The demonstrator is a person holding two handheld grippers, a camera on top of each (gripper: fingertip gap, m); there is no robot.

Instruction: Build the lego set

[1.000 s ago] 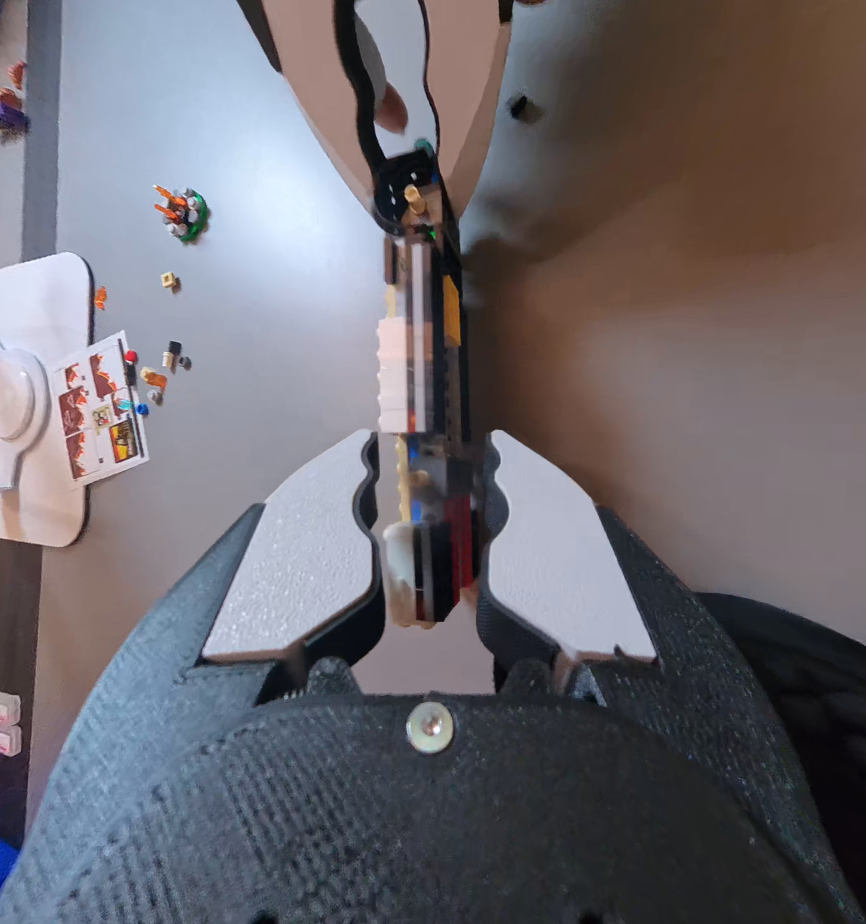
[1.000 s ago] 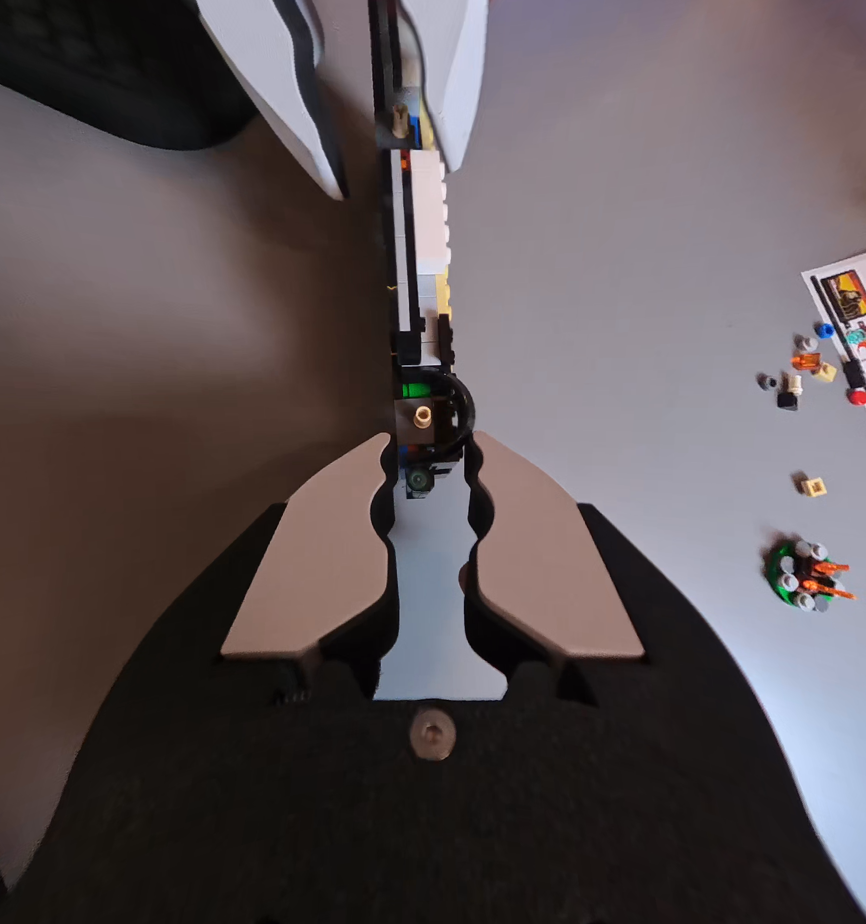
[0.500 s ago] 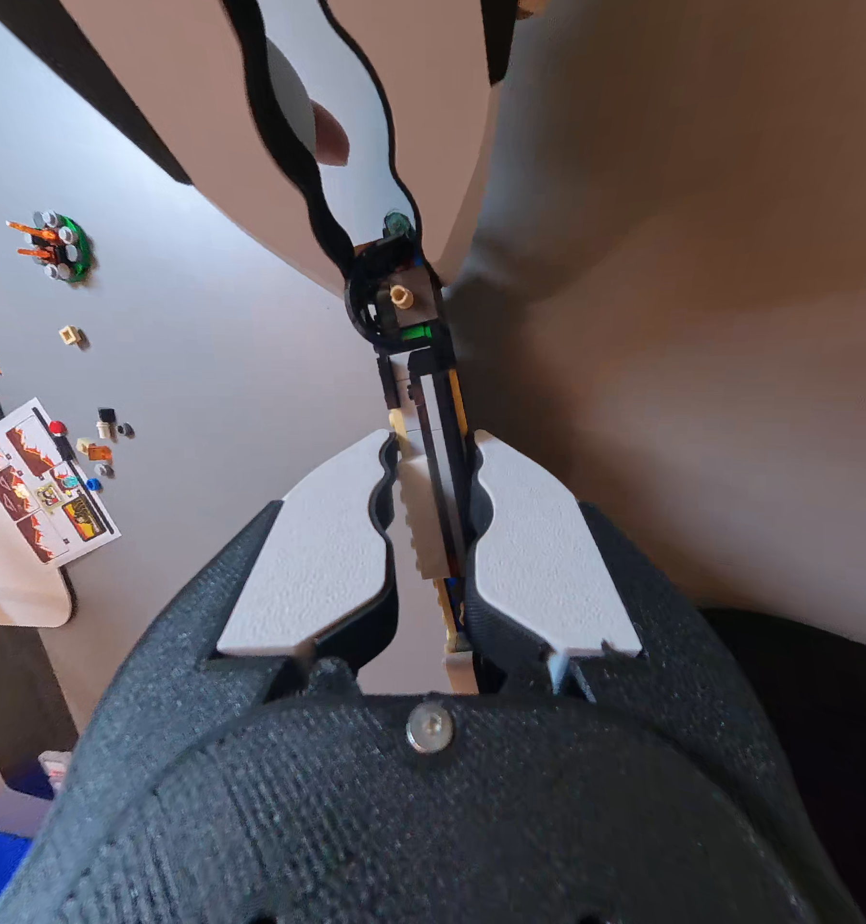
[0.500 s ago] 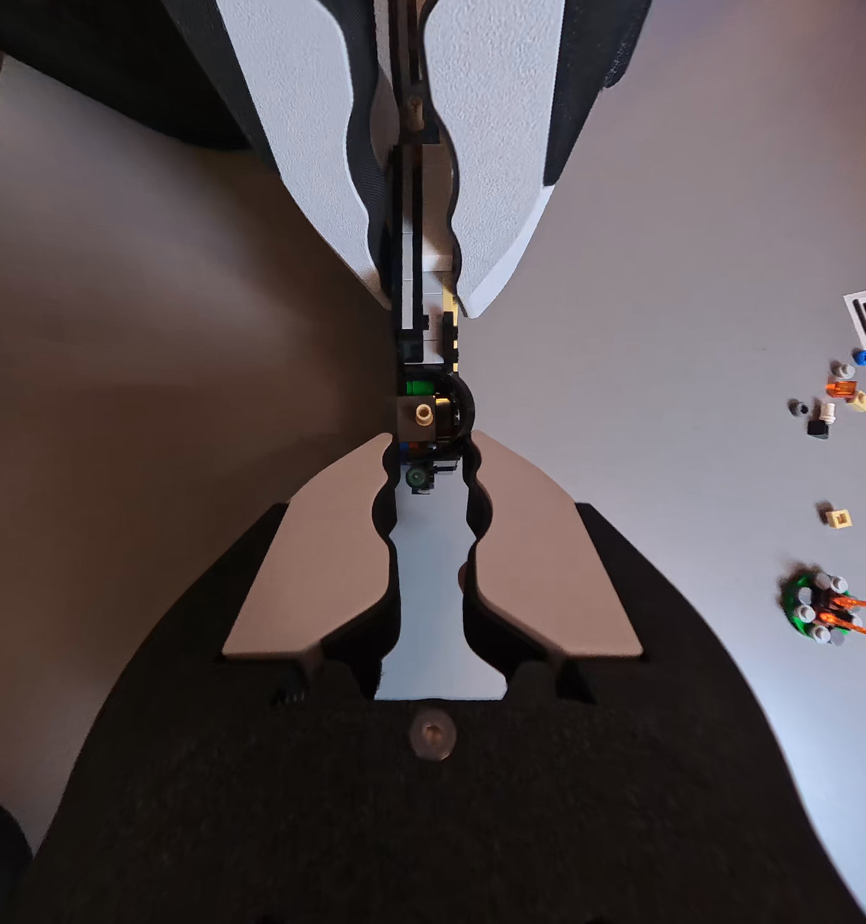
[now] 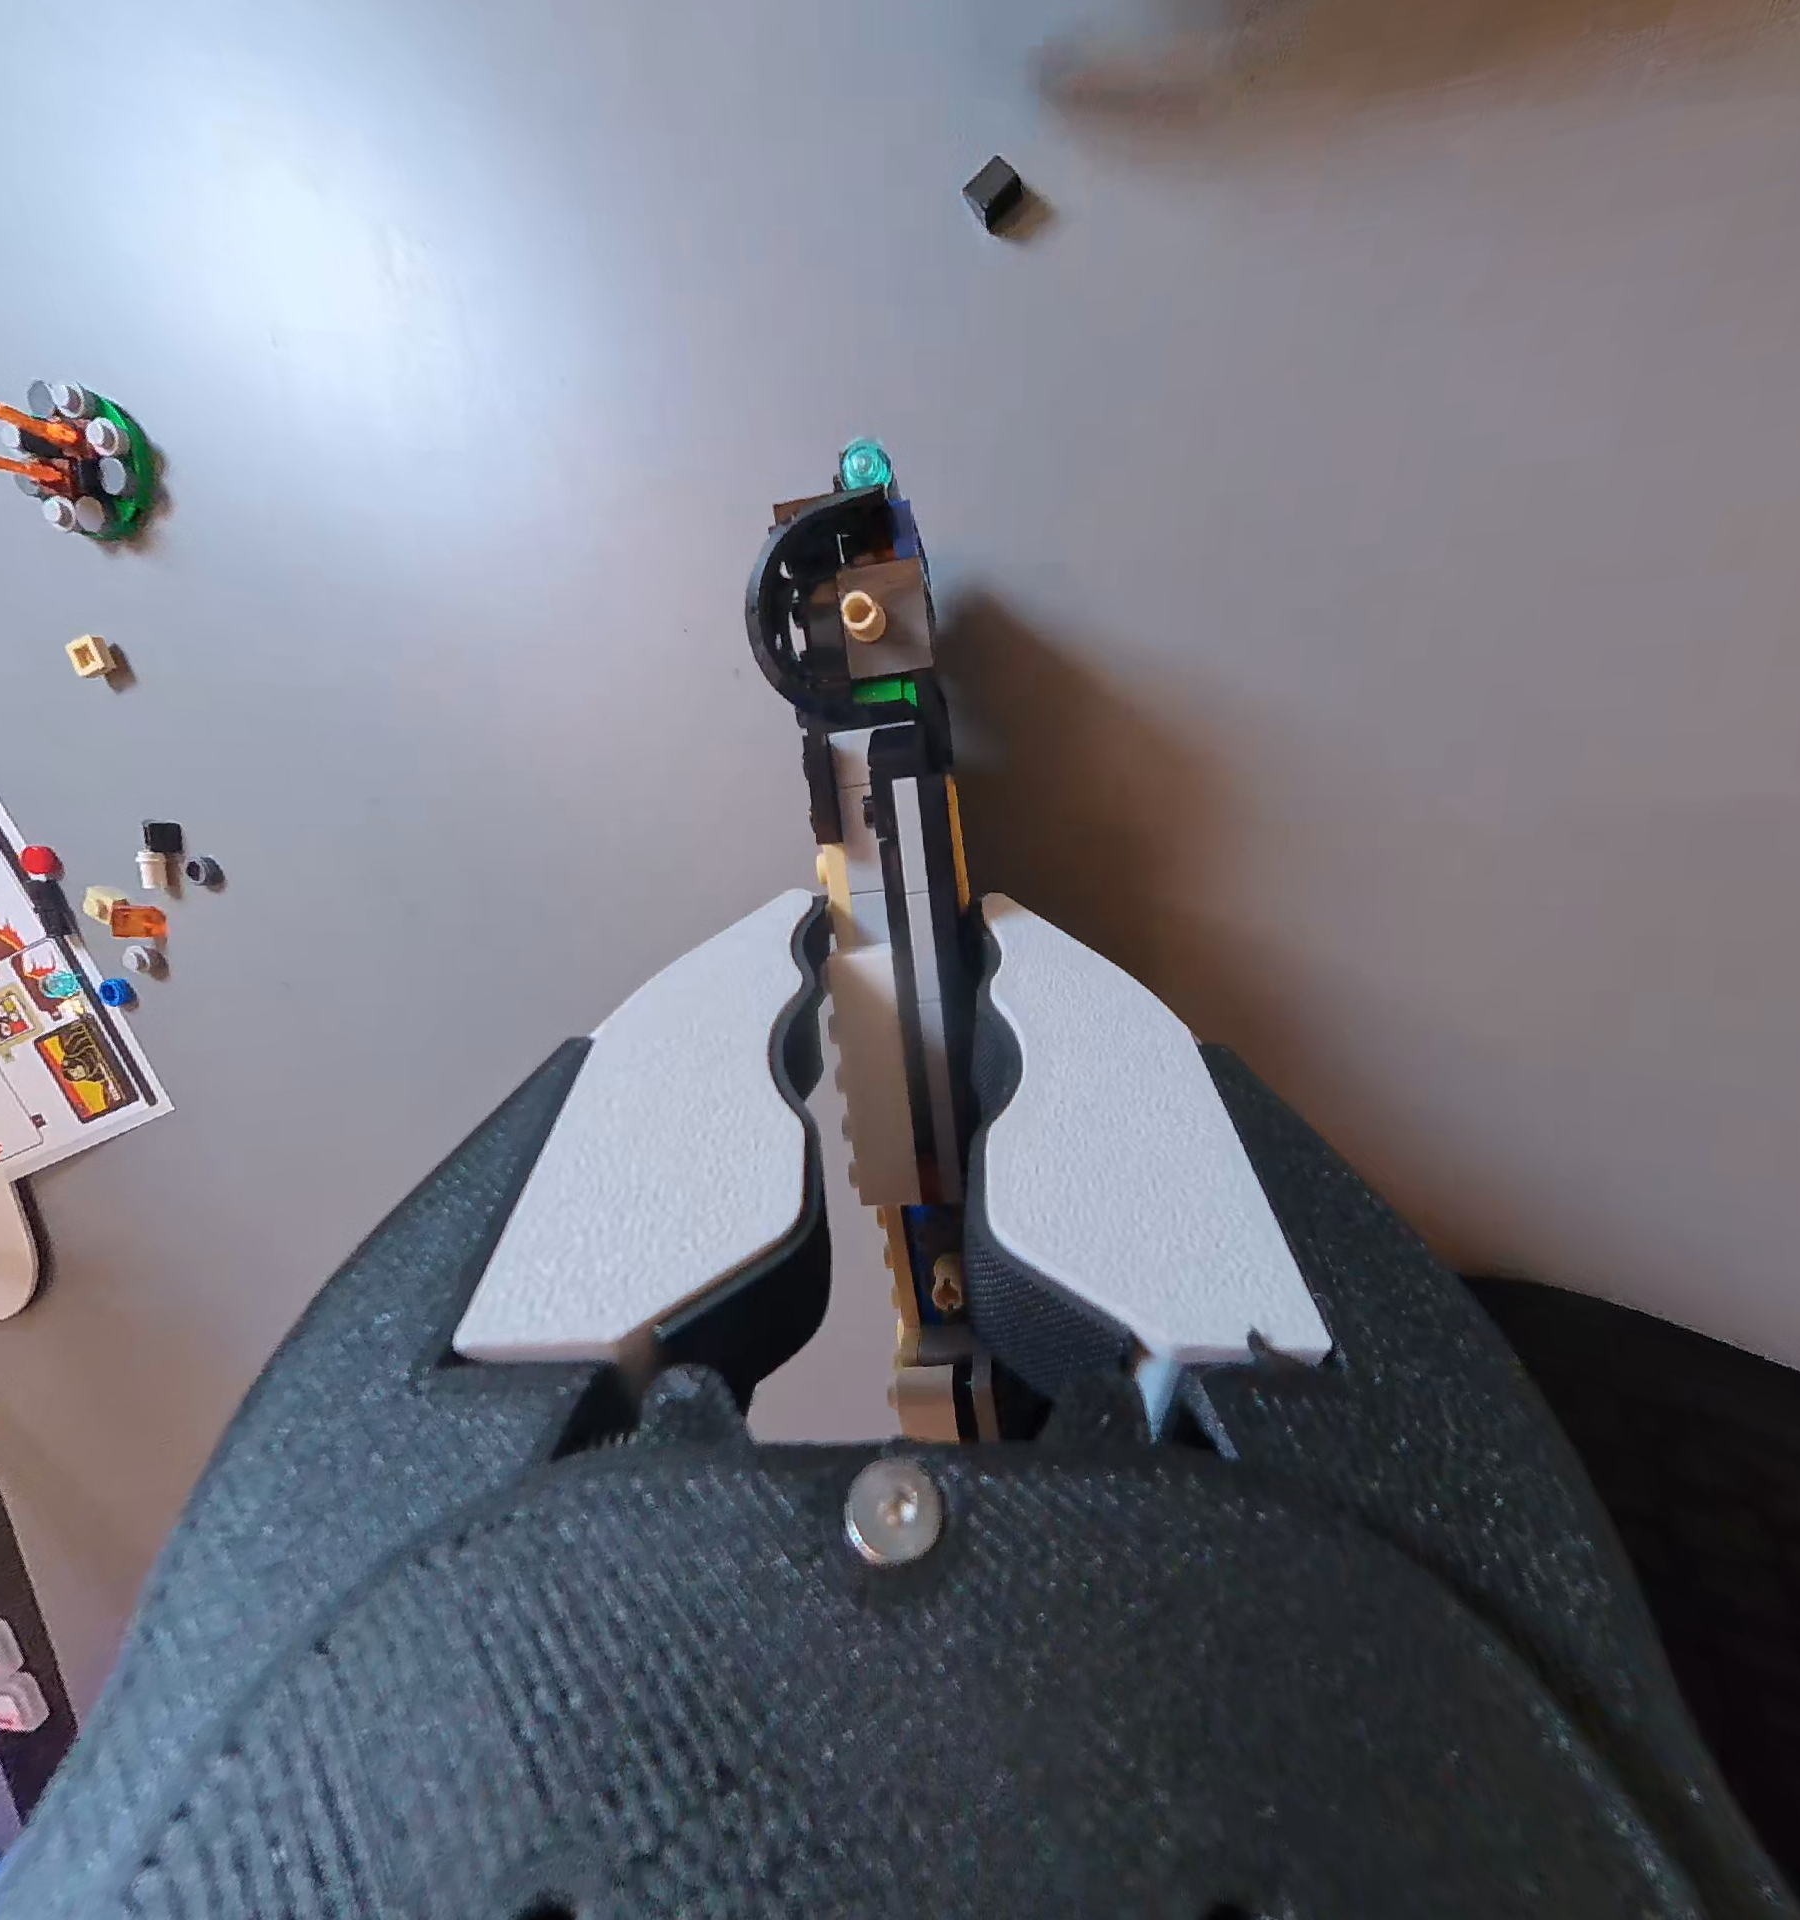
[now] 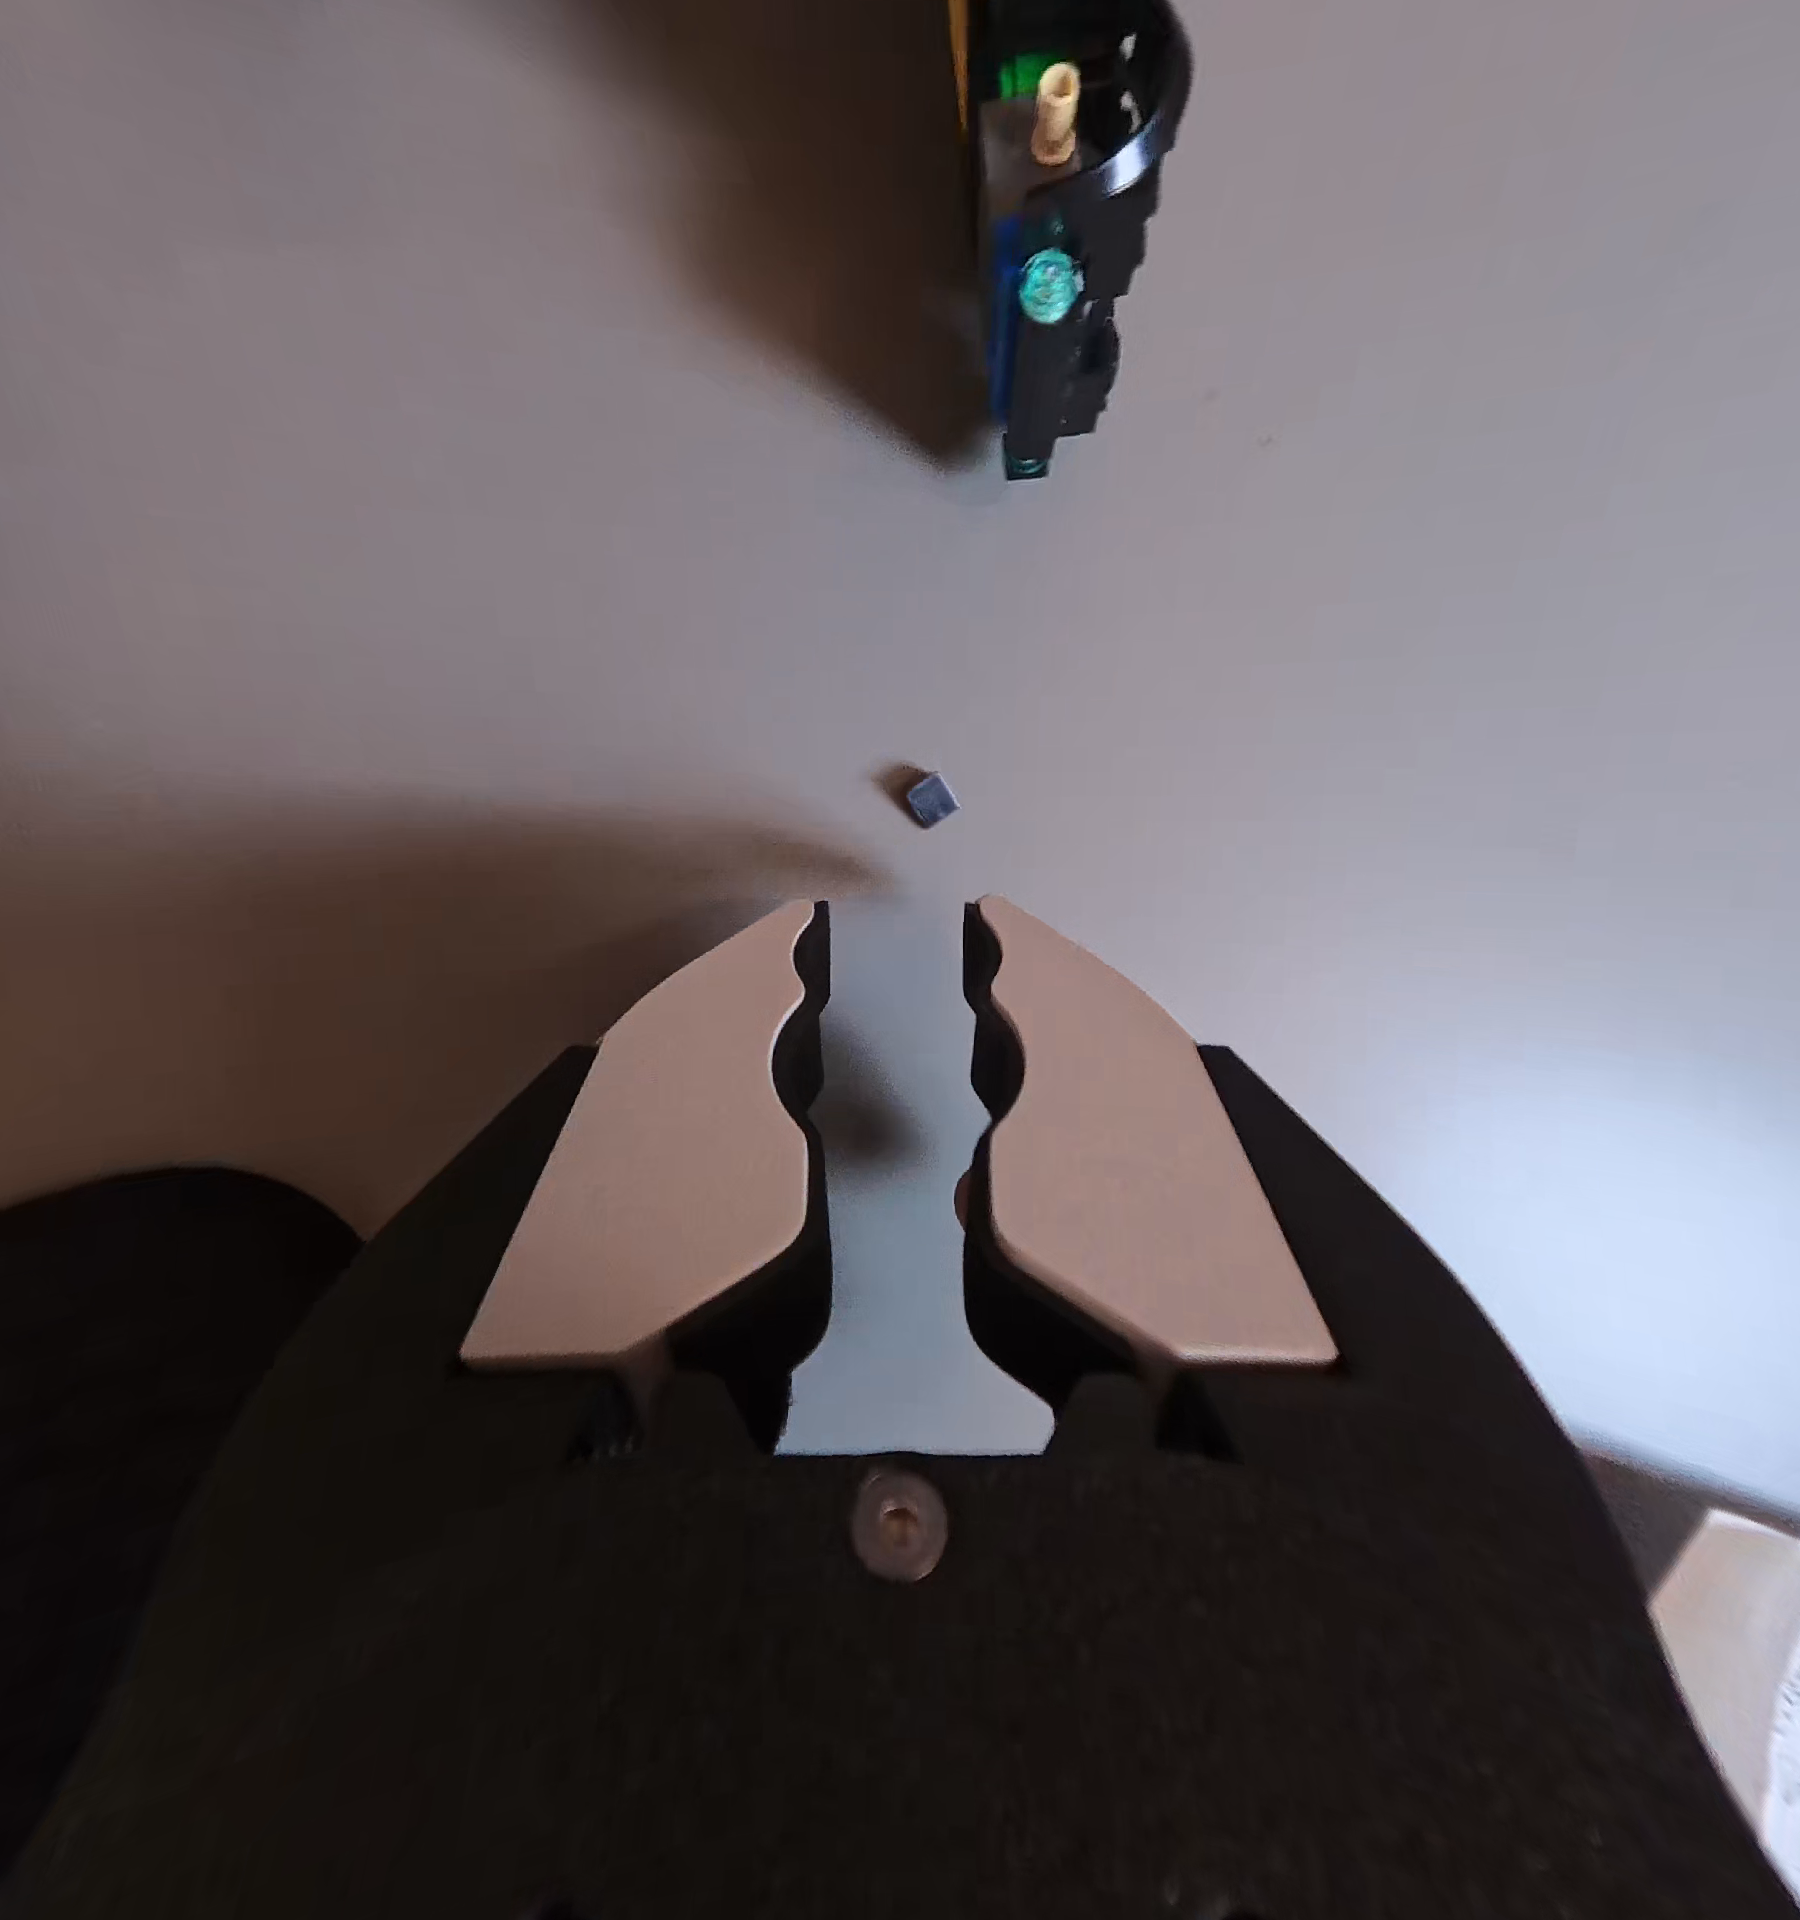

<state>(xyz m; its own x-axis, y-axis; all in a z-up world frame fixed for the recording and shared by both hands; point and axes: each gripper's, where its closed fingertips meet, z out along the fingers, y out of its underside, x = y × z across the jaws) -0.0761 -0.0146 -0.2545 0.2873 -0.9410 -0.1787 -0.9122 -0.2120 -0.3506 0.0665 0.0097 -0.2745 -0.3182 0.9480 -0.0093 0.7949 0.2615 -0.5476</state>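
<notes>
Left fingers (image 5: 802, 997) narrow, both pads pressed on the flanks of a long, slim brick assembly (image 5: 901, 831) of black, white and grey plates. Its long axis ran along the left gripper (image 5: 901, 925) toward twelve o'clock in the left wrist view. Its far end carried a black arch and a translucent teal stud and projected well past the fingertips, raised above the bench (image 5: 460, 312).

Right gripper (image 6: 896, 914) apart from the assembly, its fingers (image 6: 802, 935) narrowly parted with only bench surface showing between them. A small dark cube (image 6: 930, 797) lay on the bench just beyond those fingertips at twelve o'clock, untouched. The assembly's arch end hung farther off at about one o'clock in the right wrist view. The right gripper was the nearer to the cube.

Bench grey, smooth and matt, with strong shadows. In the left wrist view, at nine to ten o'clock, lay a green round plate with orange spikes (image 5: 75, 462), scattered small bricks (image 5: 137, 904) and a printed sticker sheet (image 5: 23, 997).
</notes>
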